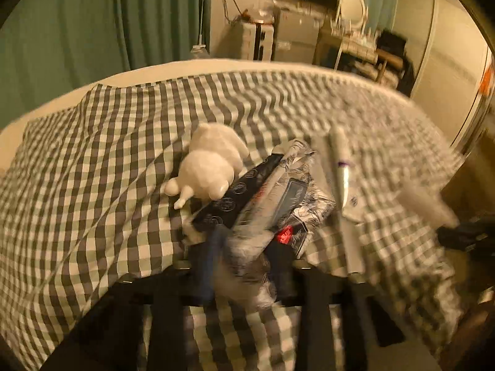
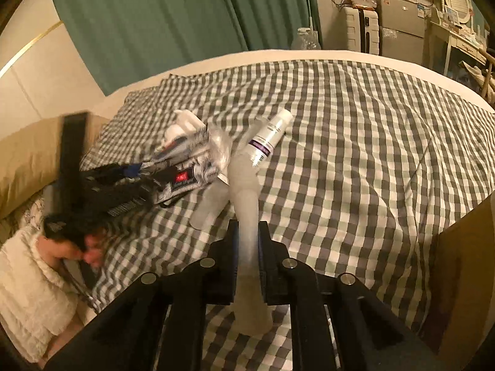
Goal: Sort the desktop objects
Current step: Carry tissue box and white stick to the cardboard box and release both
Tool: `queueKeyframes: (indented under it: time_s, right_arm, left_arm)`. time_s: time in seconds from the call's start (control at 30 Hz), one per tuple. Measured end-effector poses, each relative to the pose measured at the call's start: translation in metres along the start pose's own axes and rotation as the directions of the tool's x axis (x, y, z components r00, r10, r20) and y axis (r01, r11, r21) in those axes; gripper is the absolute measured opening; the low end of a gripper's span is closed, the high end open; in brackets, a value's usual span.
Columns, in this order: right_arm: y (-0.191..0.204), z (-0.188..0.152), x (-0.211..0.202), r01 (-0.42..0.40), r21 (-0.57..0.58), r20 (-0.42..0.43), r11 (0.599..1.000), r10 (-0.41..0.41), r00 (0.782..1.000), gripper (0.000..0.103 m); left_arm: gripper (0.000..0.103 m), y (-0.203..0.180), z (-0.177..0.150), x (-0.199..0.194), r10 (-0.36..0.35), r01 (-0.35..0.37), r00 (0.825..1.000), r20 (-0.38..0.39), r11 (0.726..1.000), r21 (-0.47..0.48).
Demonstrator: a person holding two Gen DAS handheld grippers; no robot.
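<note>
My left gripper (image 1: pixel 244 241) is shut on a crinkly tissue pack (image 1: pixel 278 204) with a black-and-white pattern and a red label, held just above the checked bedspread (image 1: pixel 92 170); it also shows in the right wrist view (image 2: pixel 182 167). A white plush toy (image 1: pixel 207 167) lies just beyond it to the left. My right gripper (image 2: pixel 247 232) is shut on a translucent frosted tube (image 2: pixel 246 198), which runs between the fingers (image 2: pixel 230 247). A white tube with a purple band (image 2: pixel 269 137) lies on the bed ahead; it also shows in the left wrist view (image 1: pixel 342 167).
Another frosted tube (image 2: pixel 207 207) lies left of the held one. A tan pillow (image 2: pixel 27 160) sits at the bed's left. Green curtains (image 2: pixel 173 21), a suitcase (image 2: pixel 360 29) and a dressing table (image 2: pixel 458 40) stand beyond the bed. A wooden edge (image 2: pixel 464 266) is at right.
</note>
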State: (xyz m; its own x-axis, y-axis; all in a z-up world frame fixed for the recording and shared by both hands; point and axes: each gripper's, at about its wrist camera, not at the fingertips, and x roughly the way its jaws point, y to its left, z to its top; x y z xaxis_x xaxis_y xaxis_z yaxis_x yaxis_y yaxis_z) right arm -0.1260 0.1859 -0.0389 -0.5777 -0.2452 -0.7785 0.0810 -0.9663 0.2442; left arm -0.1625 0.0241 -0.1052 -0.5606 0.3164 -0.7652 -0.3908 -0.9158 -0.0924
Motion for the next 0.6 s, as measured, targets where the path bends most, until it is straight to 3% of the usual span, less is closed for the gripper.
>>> queueKeyframes:
  time_s: [0.13, 0.33, 0.4, 0.6]
  right_arm:
    - [-0.002, 0.005, -0.002, -0.004, 0.001, 0.025, 1.000, 0.004, 1.000, 0.011]
    - [0.000, 0.005, -0.015, -0.013, 0.015, 0.054, 1.000, 0.012, 0.998, 0.011]
    - [0.003, 0.004, -0.023, -0.004, 0.013, 0.068, 1.000, 0.003, 0.998, 0.011]
    - [0.009, 0.000, -0.065, 0.008, 0.013, 0.131, 1.000, -0.010, 0.991, 0.011]
  left_arm:
    - [0.016, 0.005, -0.005, -0.015, -0.001, 0.000, 1.000, -0.007, 1.000, -0.021]
    - [0.015, -0.008, -0.027, -0.069, -0.006, 0.007, 1.000, 0.022, 1.000, -0.023]
    - [0.015, -0.011, -0.035, -0.093, -0.037, 0.038, 0.999, 0.040, 0.998, -0.044]
    - [0.015, -0.020, -0.041, -0.148, -0.061, 0.067, 0.996, 0.061, 0.994, -0.090]
